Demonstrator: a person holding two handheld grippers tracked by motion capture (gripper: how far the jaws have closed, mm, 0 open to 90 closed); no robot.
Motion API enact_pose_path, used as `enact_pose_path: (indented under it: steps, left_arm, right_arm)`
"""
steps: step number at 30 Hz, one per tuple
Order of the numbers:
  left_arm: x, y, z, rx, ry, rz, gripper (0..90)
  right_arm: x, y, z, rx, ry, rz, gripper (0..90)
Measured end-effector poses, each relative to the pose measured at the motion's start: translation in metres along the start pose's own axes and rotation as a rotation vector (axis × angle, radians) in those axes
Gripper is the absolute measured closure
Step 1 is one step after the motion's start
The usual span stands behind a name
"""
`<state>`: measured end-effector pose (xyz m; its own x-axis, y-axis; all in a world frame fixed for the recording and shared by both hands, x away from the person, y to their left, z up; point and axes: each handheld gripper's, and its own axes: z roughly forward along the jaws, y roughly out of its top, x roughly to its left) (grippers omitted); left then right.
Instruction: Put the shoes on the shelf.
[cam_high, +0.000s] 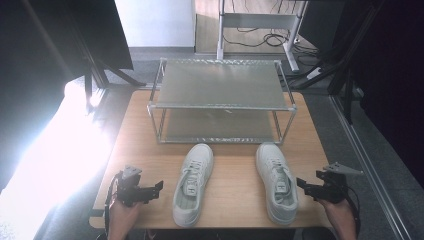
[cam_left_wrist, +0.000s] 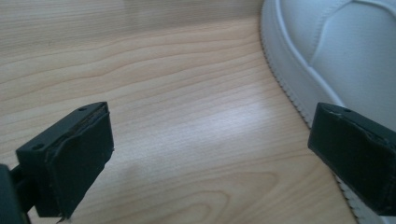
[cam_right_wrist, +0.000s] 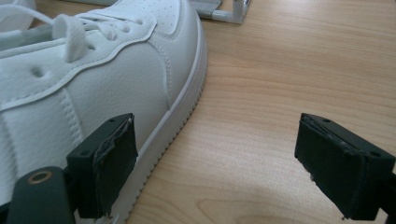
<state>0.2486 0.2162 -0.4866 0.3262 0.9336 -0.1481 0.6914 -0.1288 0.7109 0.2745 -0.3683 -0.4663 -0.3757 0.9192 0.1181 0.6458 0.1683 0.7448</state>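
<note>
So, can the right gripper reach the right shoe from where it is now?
Probably yes. The right gripper is open beside the right shoe, only bare table lies between its jaws, and nothing blocks the shoe's side.

A two-tier rack (cam_high: 220, 82) stands at the far edge of the surface (cam_high: 235, 192), centred between the side edges. Nearer the near edge lie two shoes side by side and well apart, toes toward the rack: the left shoe (cam_high: 193, 182) and the right shoe (cam_high: 276, 181). The left gripper (cam_high: 159, 188) sits at the near left corner, just beside the left shoe; the right gripper (cam_high: 300, 184) sits at the near right corner, just beside the right shoe.
</note>
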Motion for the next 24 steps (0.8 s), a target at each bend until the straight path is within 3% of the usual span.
enact_pose_path:
  steps: [9,16,21,24]
  left_arm:
    - [-0.016,0.006,-0.020,0.000,-0.020,0.027,1.8]
    - [-0.034,0.011,-0.029,-0.010,-0.054,0.046,1.8]
    - [-0.045,0.019,-0.030,-0.023,-0.076,0.057,3.0]
    - [-0.050,0.022,-0.027,-0.026,-0.085,0.062,4.0]
  right_arm:
    - [0.007,-0.004,-0.021,-0.015,0.033,0.040,7.9]
    - [0.019,-0.001,-0.040,-0.051,0.058,0.016,7.7]
    - [0.030,0.004,-0.037,-0.057,0.080,0.018,9.1]
    - [0.034,0.007,-0.033,-0.027,0.078,-0.030,9.9]
